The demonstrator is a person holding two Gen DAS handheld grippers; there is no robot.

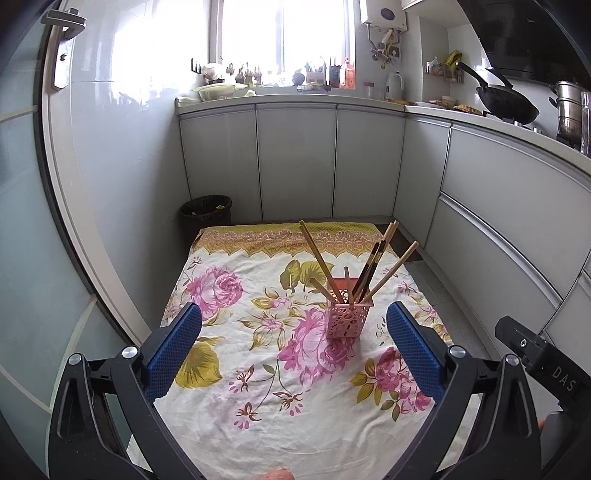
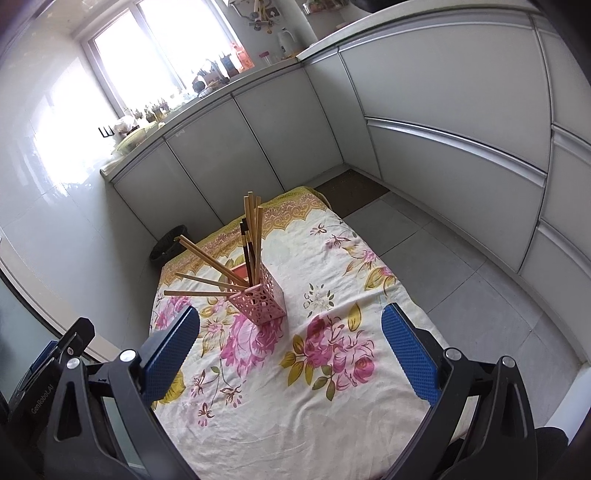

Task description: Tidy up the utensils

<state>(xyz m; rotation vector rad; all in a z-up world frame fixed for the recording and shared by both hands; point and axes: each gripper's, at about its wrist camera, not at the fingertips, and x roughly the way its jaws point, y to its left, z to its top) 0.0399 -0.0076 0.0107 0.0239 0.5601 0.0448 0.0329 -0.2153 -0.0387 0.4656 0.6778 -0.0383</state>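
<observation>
Chopsticks (image 1: 364,266) fan upward from upright pink holder (image 1: 348,319) (on floral cloth (image 1: 258,369)); both tools spread, empty.

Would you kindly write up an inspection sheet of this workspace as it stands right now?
Surface: floral cloth spread flat, lightly wrinkled.
Job's things: pink perforated holder upright on the cloth, with wooden chopsticks and dark chopsticks fanned out inside it.
Clutter: no loose utensils seen on the cloth.
Grippers: left gripper open, empty; right gripper open, empty; both short of the holder.
Cables: nothing seen.
Surroundings: grey cabinets, black bin beyond the cloth, wok on the counter, bright window.
</observation>
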